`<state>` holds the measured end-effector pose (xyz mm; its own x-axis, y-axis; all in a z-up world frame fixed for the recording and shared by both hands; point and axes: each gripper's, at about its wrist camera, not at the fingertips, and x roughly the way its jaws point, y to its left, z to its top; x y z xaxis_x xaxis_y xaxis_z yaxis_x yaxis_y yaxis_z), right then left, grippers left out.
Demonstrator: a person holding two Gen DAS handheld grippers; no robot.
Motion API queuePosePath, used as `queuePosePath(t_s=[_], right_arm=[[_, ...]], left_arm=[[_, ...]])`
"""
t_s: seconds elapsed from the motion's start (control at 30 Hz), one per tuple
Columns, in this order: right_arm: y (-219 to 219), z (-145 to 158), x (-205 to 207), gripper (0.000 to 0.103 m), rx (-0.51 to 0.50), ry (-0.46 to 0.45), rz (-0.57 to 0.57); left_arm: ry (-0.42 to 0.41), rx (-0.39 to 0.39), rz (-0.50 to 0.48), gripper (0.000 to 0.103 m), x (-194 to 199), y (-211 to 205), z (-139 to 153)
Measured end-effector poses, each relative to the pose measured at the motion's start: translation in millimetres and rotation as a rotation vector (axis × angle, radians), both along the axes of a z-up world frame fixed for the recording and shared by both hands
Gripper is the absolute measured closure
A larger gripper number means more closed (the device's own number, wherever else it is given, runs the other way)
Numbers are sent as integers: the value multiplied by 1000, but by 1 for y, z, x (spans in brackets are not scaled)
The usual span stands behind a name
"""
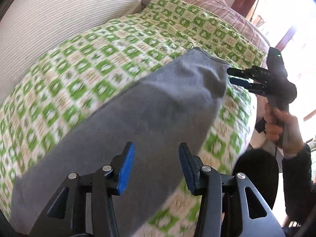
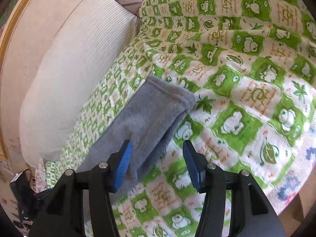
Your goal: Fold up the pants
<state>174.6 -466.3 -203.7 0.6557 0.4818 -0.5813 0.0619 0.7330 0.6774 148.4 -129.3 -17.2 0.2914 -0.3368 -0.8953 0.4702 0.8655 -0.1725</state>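
- The pants [image 1: 122,122] are plain grey all over, soft and fleecy-looking, with no print.
- The blanket [image 1: 83,63] is a check of bright green and cream squares; the green ones carry white animal shapes and dark green leaves, the cream ones carry orange writing.
- The pillow [image 2: 65,75] at the blanket's left edge is off-white with fine ribbed stripes.
- The quilt [image 1: 227,9] at the blanket's far edge is pale mauve with a darker purple plaid.
- The left gripper [image 1: 157,165] is black with blue ribbed pads.
- The right gripper [image 2: 157,164] shows the same black and blue.
- The sleeve [image 1: 298,179] is dark.
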Motion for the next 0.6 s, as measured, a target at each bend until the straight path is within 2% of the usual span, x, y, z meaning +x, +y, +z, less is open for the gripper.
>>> queuePosePath(t_s=[0.13,0.27,0.3,0.37,0.6], right_arm=[[-5,-4,7,48,36,-7,-22],[-13,-14,15,48,100,-5,-44],[-14,-17,16,48,117,-5,-49],[-16,-20,19,48,147,-15,-59],[-28,-34,18,50,260,-59,-129]], left_arm=[[3,27,-58,54,44,-40,-8],[39,-9,-114,53,86,-77,-19],[54,-14,-134,49,97,-88,-23],[66,1,-152,48,118,-108,-34],[143,-1,-233,48,164,-166,-67]])
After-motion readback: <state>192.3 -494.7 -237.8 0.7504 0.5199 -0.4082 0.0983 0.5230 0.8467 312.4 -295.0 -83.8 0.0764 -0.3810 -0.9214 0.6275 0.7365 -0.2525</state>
